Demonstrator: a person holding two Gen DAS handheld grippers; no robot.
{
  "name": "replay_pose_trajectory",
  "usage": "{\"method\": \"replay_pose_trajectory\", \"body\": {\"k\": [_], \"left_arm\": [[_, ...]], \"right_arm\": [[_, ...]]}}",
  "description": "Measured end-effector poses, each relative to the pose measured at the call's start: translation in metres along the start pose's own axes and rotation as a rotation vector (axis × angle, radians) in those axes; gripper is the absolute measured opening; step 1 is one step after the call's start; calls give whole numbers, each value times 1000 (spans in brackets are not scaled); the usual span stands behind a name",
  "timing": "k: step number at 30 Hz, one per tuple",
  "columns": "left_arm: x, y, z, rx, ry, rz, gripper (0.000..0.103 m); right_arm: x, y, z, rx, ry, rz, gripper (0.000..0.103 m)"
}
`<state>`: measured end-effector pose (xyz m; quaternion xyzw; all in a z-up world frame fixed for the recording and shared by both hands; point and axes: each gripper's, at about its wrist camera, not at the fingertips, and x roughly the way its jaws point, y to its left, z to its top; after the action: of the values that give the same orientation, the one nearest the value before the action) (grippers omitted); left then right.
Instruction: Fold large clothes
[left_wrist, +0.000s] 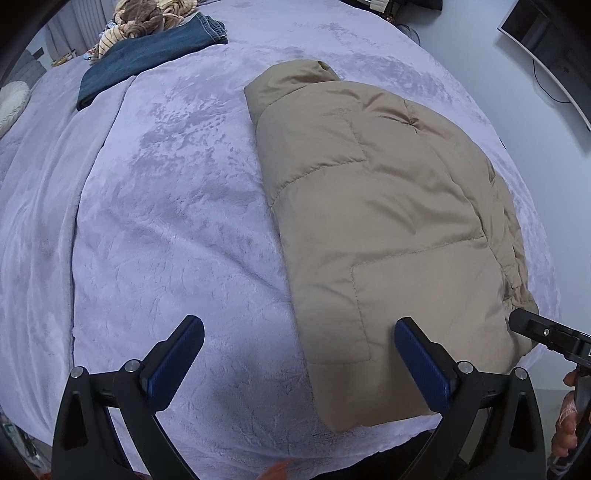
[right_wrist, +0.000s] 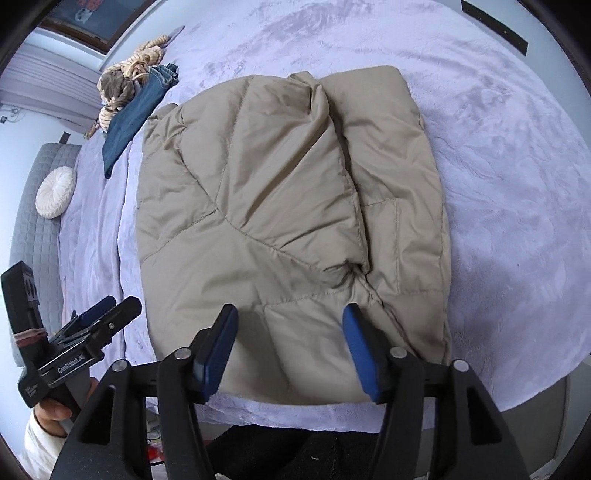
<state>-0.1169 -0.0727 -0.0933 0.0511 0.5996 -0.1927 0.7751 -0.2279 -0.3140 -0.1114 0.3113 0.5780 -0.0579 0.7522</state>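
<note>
A tan puffer jacket lies folded lengthwise on a lavender plush blanket; it also shows in the right wrist view, with a sleeve folded over its middle. My left gripper is open and empty, hovering over the jacket's near left edge. My right gripper is open and empty, above the jacket's near hem. The right gripper's tip shows in the left wrist view. The left gripper shows at the left of the right wrist view.
Folded blue jeans and a pile of striped and brown clothes lie at the bed's far left. A round white cushion sits on a grey quilted headboard. The bed's near edge is just below the grippers.
</note>
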Motion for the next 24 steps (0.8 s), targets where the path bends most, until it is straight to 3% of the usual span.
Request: {"method": "replay_pose_trajectory", "body": {"k": [3,9,13,19,24], "left_arm": [[-3,8,0,-7,-8,-22,103],[0,25,11,-78,-13,-58,103],[10,28,27,-116,-11,-62,103],[20,21,50,-173,-4,-158,103],[36,13,67,-180,-2,-194,103]], "right_arm": [[-9,2,-1,10,-23,8,77],[-25,0,12,22,-69,-3,81],[-29,-13,32,30,-82,-11,83],[-22,-45,70,52,-45,17,85],[-13,-69,103,60,-43,51,87]]}}
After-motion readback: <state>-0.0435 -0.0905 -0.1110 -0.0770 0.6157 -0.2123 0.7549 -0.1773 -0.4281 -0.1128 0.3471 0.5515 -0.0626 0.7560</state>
